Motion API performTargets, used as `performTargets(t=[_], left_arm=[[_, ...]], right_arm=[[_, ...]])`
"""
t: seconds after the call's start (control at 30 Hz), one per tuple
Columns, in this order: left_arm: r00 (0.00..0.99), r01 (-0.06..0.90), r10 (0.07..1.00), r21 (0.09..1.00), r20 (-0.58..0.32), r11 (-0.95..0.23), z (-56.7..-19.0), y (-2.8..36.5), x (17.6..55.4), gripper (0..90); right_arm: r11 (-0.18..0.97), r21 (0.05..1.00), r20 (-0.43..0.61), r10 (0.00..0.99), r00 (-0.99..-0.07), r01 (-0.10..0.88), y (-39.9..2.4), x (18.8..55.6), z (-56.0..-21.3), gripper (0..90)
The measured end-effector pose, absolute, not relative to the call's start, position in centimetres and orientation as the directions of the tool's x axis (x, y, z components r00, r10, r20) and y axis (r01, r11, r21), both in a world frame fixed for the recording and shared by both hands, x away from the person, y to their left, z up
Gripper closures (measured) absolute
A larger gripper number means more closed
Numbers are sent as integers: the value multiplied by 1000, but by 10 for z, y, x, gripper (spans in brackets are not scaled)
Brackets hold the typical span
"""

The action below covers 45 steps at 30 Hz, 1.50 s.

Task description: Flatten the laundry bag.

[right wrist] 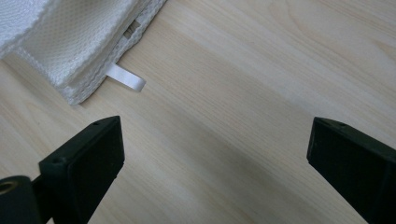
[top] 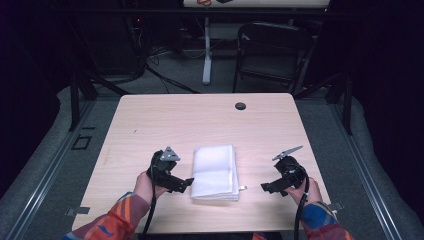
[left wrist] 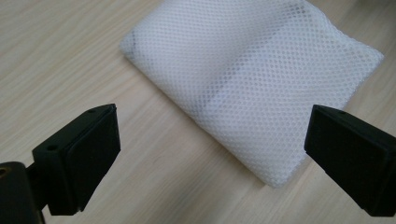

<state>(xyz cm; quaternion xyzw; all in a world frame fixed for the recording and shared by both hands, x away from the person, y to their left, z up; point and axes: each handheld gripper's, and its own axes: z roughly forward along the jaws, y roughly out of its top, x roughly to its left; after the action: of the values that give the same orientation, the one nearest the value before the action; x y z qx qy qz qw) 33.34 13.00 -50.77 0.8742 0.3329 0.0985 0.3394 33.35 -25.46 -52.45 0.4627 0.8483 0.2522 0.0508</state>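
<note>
- Looking down from the high view, I see the light wooden table [top: 210, 120] taking up the middle of the scene, with a small dark round cap [top: 240, 105] set into it near the far edge.
- Beyond the table, a dark folding chair [top: 270, 50] stands on the grey floor beside a white table leg [top: 207, 50].
- The folded white mesh cloth [top: 215, 172] lies flat on the near half of the table, between my two tongs and touching neither.
- My left gripper [top: 184, 183] sits just beside the cloth's left edge, near its near-left corner; its jaws are spread wide and hold nothing.
- In the left gripper view, the cloth [left wrist: 252, 88] lies ahead of and between the parted jaws, one corner reaching toward the gap, with bare wood under the left jaw.
- My right gripper [top: 267, 187] is near the cloth's right side, a little farther off than the left, with a strip of bare table between; its jaws are also spread apart and empty.
- In the right gripper view, the cloth [right wrist: 70, 42] shows at the upper left, its stacked edges visible, well clear of the jaws.
- A small white tag [right wrist: 126, 77] sticks out from the cloth's corner onto the wood, ahead of the right gripper's left jaw.
</note>
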Motion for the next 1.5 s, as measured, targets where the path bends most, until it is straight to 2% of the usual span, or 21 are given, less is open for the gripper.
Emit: performTargets(t=[0.67,0.93,1.03,1.1,1.13,1.2,1.23,1.27,1.33,1.43,1.5], left_arm=[[872,392,490,619,-13,-681,-529,61,321,126],[894,351,446,542,49,-764,-545,40,320,169],[902,334,426,510,73,-793,-552,35,320,211],[909,320,411,508,74,-799,-555,37,321,280],[913,319,403,516,56,-795,-556,38,321,365],[915,313,399,515,63,-798,-556,38,321,382],[916,306,395,521,67,-797,-556,38,320,463],[919,304,390,523,59,-796,-556,38,320,463],[925,302,378,535,37,-789,-556,40,321,544],[925,305,378,541,27,-784,-556,42,323,619],[927,309,374,543,9,-781,-556,43,324,633]], right_arm=[[478,445,151,793,-590,757,-249,333,-525,81],[494,426,159,783,-601,758,-243,333,-530,111],[506,423,146,780,-608,752,-241,332,-529,118],[507,431,160,771,-616,747,-240,332,-529,125],[514,422,151,773,-617,747,-240,332,-530,129],[521,420,150,767,-623,743,-240,332,-530,132],[515,422,163,767,-621,746,-239,332,-531,135],[515,422,163,767,-621,746,-239,332,-531,135],[522,421,155,765,-626,742,-237,331,-530,146],[532,422,156,755,-637,734,-235,331,-530,153],[529,431,153,755,-637,731,-235,330,-531,154]])
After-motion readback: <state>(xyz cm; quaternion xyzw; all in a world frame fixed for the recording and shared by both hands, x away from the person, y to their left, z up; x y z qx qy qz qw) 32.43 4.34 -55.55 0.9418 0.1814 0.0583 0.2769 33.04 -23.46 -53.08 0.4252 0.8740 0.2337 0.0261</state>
